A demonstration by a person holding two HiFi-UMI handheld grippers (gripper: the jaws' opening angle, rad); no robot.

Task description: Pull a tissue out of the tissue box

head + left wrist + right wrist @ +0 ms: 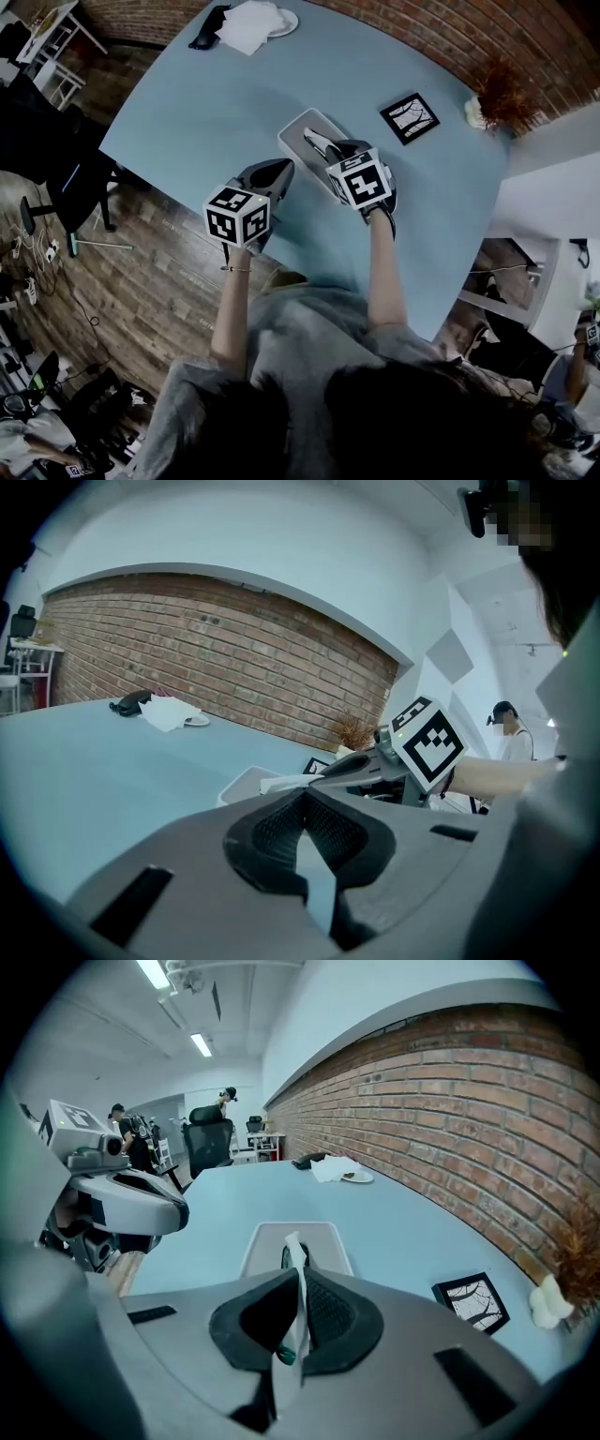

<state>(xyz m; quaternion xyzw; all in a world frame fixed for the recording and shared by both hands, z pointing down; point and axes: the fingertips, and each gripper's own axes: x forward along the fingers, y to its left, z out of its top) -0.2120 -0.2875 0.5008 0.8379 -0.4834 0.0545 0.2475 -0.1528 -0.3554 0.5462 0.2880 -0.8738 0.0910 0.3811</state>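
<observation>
Right gripper (319, 145) pinches the tissue (313, 141) over the box (298, 125).
Head view: left gripper (281, 171) just beside the box on the table (206, 94). Left gripper view: jaws together, empty. Right gripper view: jaws clamped on the tissue (293, 1252) rising from the box (267, 1237).

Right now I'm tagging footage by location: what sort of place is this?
Probably an open-plan office or lab: a long brick wall, an office chair, ceiling strip lights and a large blue table.
</observation>
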